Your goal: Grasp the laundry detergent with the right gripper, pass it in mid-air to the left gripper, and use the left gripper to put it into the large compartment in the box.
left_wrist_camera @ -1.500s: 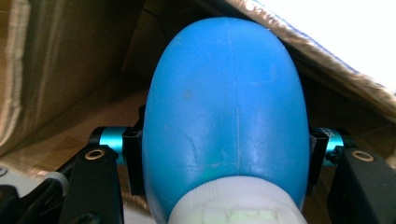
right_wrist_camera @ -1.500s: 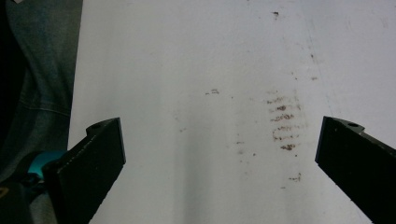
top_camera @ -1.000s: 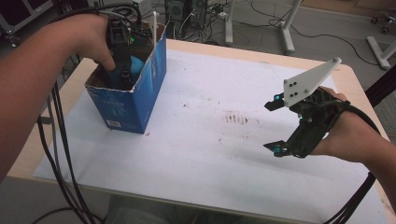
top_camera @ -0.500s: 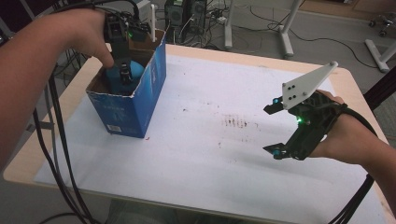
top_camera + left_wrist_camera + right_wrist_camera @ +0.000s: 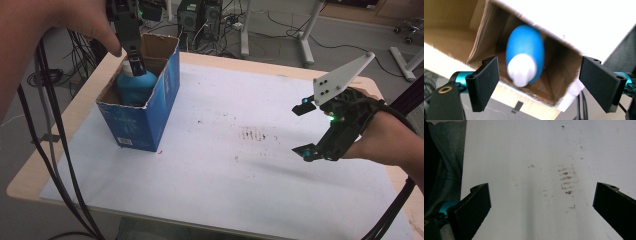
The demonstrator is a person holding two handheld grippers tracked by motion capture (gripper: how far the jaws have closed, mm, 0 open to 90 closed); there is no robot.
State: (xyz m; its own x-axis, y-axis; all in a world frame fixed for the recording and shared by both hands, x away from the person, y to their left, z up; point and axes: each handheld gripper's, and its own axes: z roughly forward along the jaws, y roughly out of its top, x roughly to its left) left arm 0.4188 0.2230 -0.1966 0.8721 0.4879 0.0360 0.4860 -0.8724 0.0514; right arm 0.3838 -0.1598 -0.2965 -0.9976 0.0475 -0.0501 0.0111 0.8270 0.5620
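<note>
The blue bottle [image 5: 134, 86] with its white cap [image 5: 522, 69] stands inside the open blue cardboard box [image 5: 150, 120] at the table's left, cap up, and nothing grips it now. A second ago the left gripper [image 5: 135, 62] was down in the box around it; its jaws have just been opening, and it now sits higher, just above the cap, with both pads well clear of the bottle's sides in the left gripper view. That reads as a finished placement: the bottle is dropped off and the hand is withdrawing. The right gripper [image 5: 305, 129] hovers wide open and empty over the stained white table cover [image 5: 240, 165], much where it was before.
</note>
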